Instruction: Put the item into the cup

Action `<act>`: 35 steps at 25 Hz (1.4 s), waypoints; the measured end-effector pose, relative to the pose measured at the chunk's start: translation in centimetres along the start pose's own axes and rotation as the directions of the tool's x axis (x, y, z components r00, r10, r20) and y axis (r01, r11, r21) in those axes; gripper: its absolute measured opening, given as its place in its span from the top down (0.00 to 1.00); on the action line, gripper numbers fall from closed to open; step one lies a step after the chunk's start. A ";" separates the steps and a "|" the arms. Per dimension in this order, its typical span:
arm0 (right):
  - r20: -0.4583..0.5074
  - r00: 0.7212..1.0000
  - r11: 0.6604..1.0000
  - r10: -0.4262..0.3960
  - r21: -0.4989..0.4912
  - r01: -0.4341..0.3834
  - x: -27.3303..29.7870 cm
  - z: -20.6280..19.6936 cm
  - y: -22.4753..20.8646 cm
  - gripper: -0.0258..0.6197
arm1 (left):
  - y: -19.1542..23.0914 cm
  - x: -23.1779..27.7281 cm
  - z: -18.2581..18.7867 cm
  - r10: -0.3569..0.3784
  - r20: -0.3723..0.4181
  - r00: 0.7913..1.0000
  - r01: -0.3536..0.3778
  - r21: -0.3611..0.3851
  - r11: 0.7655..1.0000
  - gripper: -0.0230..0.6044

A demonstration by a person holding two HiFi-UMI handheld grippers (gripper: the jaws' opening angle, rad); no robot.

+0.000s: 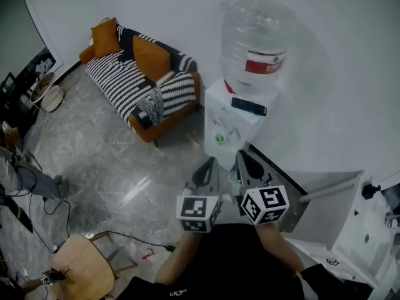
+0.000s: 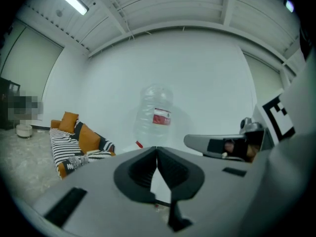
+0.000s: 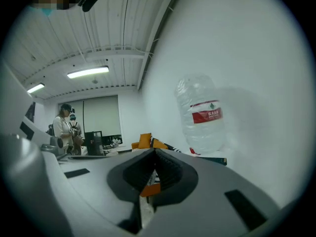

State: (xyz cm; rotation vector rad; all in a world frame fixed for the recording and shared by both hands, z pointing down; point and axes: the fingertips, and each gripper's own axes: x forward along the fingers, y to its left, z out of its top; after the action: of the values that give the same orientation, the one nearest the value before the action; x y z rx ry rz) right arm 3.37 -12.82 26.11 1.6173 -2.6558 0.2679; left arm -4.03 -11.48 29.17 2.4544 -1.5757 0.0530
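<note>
Both tools are clenched shut on nothing: the left gripper point(image 1: 210, 162) and the right gripper point(image 1: 241, 156) point side by side at a white water dispenser point(image 1: 212, 114). A small green cup point(image 1: 220, 139) stands in its front recess, just beyond their tips. A dark flat item point(image 1: 249, 106) lies on its top, near the right edge.

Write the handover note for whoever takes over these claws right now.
Left claw: shut, empty.
Right claw: shut, empty.
Both are held side by side in front of the water dispenser.
What looks like a green cup sits in its recess, and a dark flat device lies on top.
Done: nothing grasped.
Left: find the item, grasp it, put it into the cup.
</note>
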 end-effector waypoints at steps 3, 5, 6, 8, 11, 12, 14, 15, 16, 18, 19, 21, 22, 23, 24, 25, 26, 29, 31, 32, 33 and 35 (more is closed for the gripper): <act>0.012 0.999 0.999 0.047 -0.002 -0.047 0.8 0.4 0.7 0.94 | 1.3 -0.2 -0.4 0.055 -0.020 0.998 -0.055 -0.031 0.998 0.94; 0.014 0.996 0.996 0.086 -0.032 -0.086 1.5 0.6 1.4 0.94 | 2.1 0.2 0.3 0.084 -0.008 0.996 -0.085 -0.045 0.995 0.94; 0.020 0.994 0.993 0.107 -0.051 -0.106 1.7 0.9 1.6 0.94 | 2.2 0.5 0.8 0.092 0.001 0.996 -0.092 -0.046 0.995 0.94; 0.046 0.989 0.986 0.138 -0.101 -0.132 1.4 2.3 1.3 0.94 | 1.5 1.7 2.1 0.082 0.021 0.996 -0.081 -0.039 0.996 0.94; 0.087 0.989 0.983 0.117 -0.155 -0.103 -0.2 4.8 -0.9 0.94 | -1.4 3.4 3.8 0.038 0.049 0.998 -0.038 0.014 0.999 0.94; 0.092 0.991 0.984 0.101 -0.159 -0.085 -0.7 5.2 -1.9 0.94 | -2.5 3.7 4.2 0.026 0.062 0.998 -0.028 0.032 0.999 0.94; 0.086 0.995 0.990 0.059 -0.135 -0.047 -0.8 5.1 -4.0 0.94 | -3.9 4.1 4.3 0.005 0.065 0.998 -0.009 0.055 0.998 0.94; 0.080 0.996 0.993 0.039 -0.114 -0.030 -0.8 4.9 -4.8 0.94 | -4.3 4.4 4.2 -0.001 0.062 0.998 -0.004 0.069 0.998 0.94; 0.074 0.997 0.995 0.025 -0.098 -0.018 -0.7 4.5 -5.4 0.94 | -4.5 4.6 4.2 -0.003 0.064 0.998 -0.003 0.086 0.996 0.94; 0.066 0.998 0.996 0.018 -0.088 -0.012 -0.7 3.9 -5.8 0.94 | -4.7 4.9 4.2 -0.009 0.072 0.997 0.001 0.103 0.995 0.94; 0.066 0.998 0.996 0.020 -0.088 -0.014 -0.7 3.7 -5.7 0.94 | -4.7 4.9 4.2 -0.011 0.071 0.997 0.004 0.101 0.995 0.94; 0.073 0.997 0.996 0.028 -0.086 -0.021 -0.6 3.5 -5.4 0.94 | -4.3 4.9 4.0 -0.003 0.063 0.998 -0.004 0.111 0.994 0.94; 0.075 0.997 0.996 0.030 -0.085 -0.024 -0.5 3.4 -5.2 0.94 | -4.0 4.8 4.0 0.002 0.062 0.998 -0.009 0.120 0.993 0.94; 0.077 0.997 0.996 0.031 -0.085 -0.025 -0.3 3.3 -5.1 0.94 | -3.7 4.7 3.9 0.006 0.062 0.998 -0.014 0.127 0.992 0.94; 0.077 0.997 0.996 0.031 -0.085 -0.025 -0.2 3.3 -4.9 0.94 | -3.4 4.6 3.8 0.009 0.062 0.998 -0.017 0.130 0.991 0.94; 0.077 0.997 0.996 0.031 -0.085 -0.025 -0.1 3.2 -4.6 0.94 | -3.1 4.5 3.7 0.010 0.061 0.998 -0.018 0.129 0.991 0.94; 0.077 0.997 0.996 0.032 -0.087 -0.025 0.0 3.1 -4.3 0.94 | -2.8 4.3 3.7 0.012 0.062 0.998 -0.019 0.126 0.992 0.94; 0.073 0.997 0.995 0.038 -0.095 -0.031 0.2 2.7 -3.2 0.94 | -2.0 3.8 3.8 0.013 0.072 0.997 -0.022 0.124 0.992 0.94; 0.071 0.997 0.995 0.039 -0.100 -0.032 0.2 2.5 -2.7 0.94 | -1.6 3.5 3.8 0.010 0.078 0.997 -0.019 0.122 0.992 0.94; 0.069 0.997 0.994 0.038 -0.102 -0.030 0.2 2.4 -2.5 0.94 | -1.5 3.3 3.8 0.008 0.079 0.997 -0.017 0.121 0.992 0.94; 0.067 0.997 0.994 0.035 -0.103 -0.028 0.1 2.3 -2.3 0.94 | -1.4 3.2 3.8 0.005 0.079 0.997 -0.014 0.121 0.993 0.94; 0.063 0.998 0.995 0.026 -0.102 -0.019 0.0 1.9 -2.0 0.94 | -1.2 2.9 3.6 -0.003 0.074 0.997 -0.006 0.118 0.993 0.94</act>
State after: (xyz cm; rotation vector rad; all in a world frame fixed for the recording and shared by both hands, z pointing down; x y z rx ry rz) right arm 5.22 -14.02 24.51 1.5935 -2.6871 0.0813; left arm -2.01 -14.34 25.93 2.5727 -1.6494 0.0578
